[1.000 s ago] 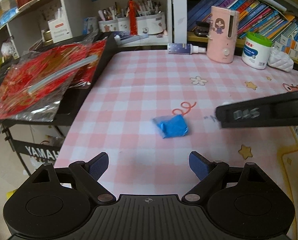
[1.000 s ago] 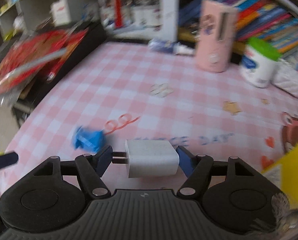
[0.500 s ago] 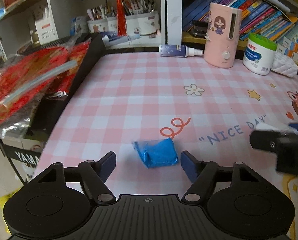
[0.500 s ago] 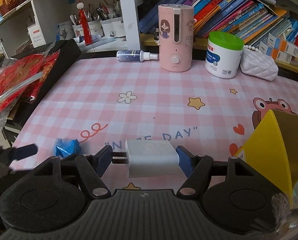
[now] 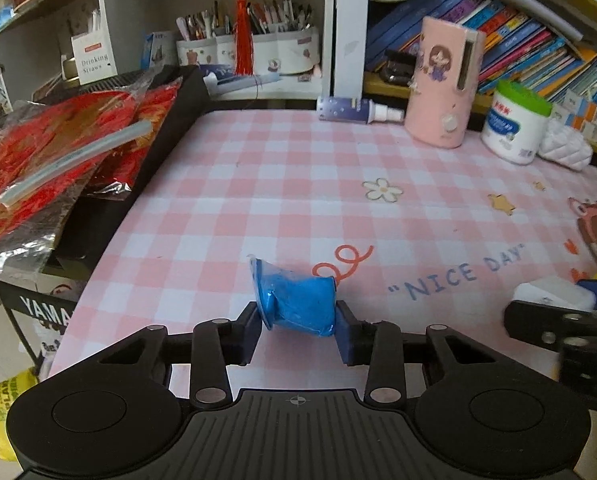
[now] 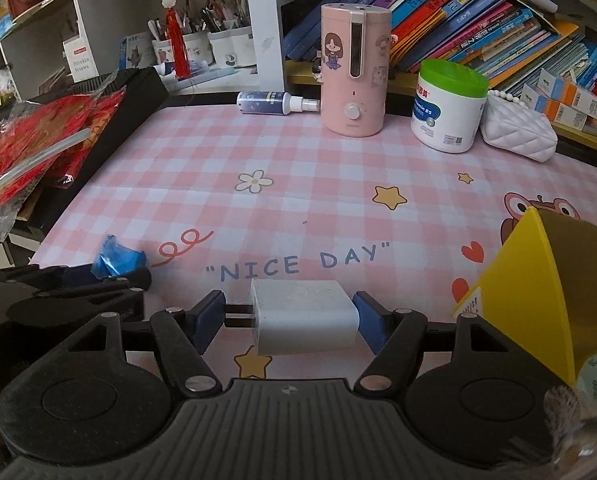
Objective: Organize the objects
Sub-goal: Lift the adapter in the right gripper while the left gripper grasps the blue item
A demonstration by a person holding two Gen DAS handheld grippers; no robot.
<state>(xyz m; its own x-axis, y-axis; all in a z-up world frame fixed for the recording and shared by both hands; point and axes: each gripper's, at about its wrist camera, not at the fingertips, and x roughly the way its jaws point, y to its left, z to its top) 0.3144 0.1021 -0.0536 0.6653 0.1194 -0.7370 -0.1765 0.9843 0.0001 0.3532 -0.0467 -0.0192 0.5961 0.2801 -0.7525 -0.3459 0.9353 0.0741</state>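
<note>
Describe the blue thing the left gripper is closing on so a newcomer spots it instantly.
On the pink checked tablecloth, just left of the red squiggle before "NICE DAY", sits a small crumpled blue packet between the left gripper pads. It is the only blue item there.

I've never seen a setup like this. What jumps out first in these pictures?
Two black hand-held grippers over a pink checked tablecloth reading "NICE DAY". The left gripper pinches a crumpled blue packet; the right gripper clamps a white charger plug, with a yellow box to its right.

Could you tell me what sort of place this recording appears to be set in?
Probably a home study or a child's desk: a pink checked desk mat printed "NICE DAY", shelves packed with books, and pen holders full of pens behind it.
</note>
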